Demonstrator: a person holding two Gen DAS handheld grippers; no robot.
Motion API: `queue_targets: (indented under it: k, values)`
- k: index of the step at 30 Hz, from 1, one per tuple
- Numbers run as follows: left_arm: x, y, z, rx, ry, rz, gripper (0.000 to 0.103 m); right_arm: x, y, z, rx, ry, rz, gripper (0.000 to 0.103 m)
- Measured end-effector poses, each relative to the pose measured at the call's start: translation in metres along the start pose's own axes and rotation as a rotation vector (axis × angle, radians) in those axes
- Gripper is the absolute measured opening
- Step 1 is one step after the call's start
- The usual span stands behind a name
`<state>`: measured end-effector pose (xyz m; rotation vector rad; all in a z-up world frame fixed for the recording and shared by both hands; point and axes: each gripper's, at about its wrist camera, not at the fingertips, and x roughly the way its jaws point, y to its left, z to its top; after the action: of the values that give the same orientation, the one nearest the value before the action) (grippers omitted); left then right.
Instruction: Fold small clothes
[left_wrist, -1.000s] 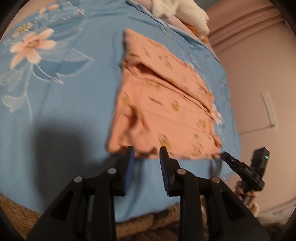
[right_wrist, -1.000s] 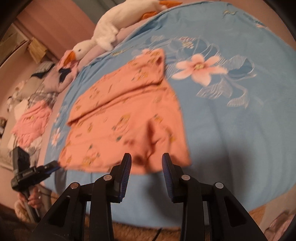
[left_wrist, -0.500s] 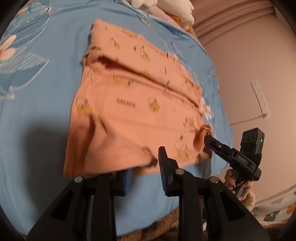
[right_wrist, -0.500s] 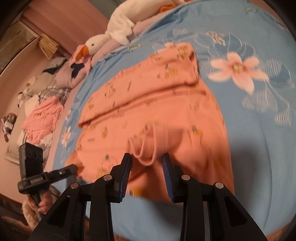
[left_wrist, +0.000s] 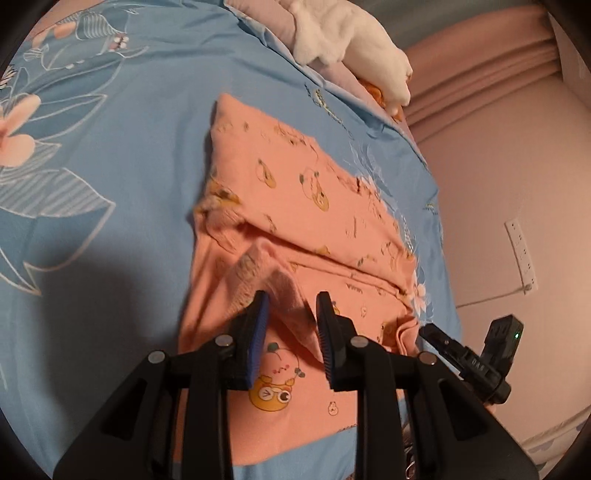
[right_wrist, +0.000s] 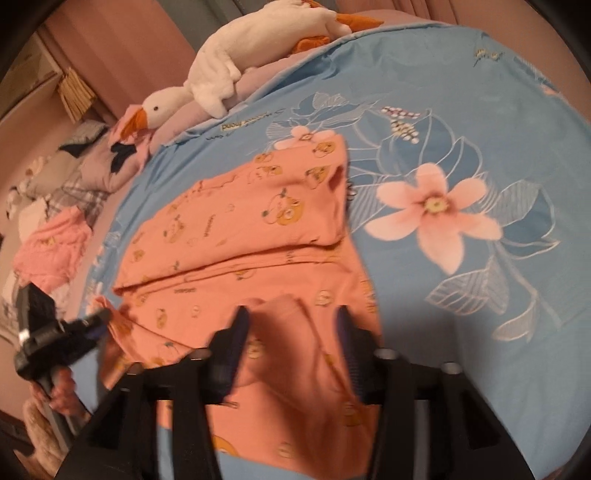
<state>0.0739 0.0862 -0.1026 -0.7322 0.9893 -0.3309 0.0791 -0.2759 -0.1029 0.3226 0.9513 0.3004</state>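
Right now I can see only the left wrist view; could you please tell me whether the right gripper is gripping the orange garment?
Observer: No. Seen from the right wrist view, the right gripper is open. Its jaws have just been opening, and a raised fold of the orange garment sits loose between them.
Operator: Thank you. Is any other clothing nearby?
Observer: Yes, a pile of pink clothes lies off to the left of the blue sheet, outside your view.

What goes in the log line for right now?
left gripper: jaws pinch orange shirt | right gripper: jaws just opening, shirt fold between
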Motion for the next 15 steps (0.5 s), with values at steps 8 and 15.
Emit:
queue_targets:
  k: [8, 15]
  values:
    - [-0.039, 0.015, 0.001, -0.013, -0.077, 0.065, 0.027, 0.011, 0.002, 0.0, -0.056, 0.072, 0.073, 0.056]
    - [-0.046, 0.03, -0.003, -0.013, -0.086, 0.133, 0.028, 0.027, 0.011, -0.002, -0.072, 0.108, 0.12, 0.054]
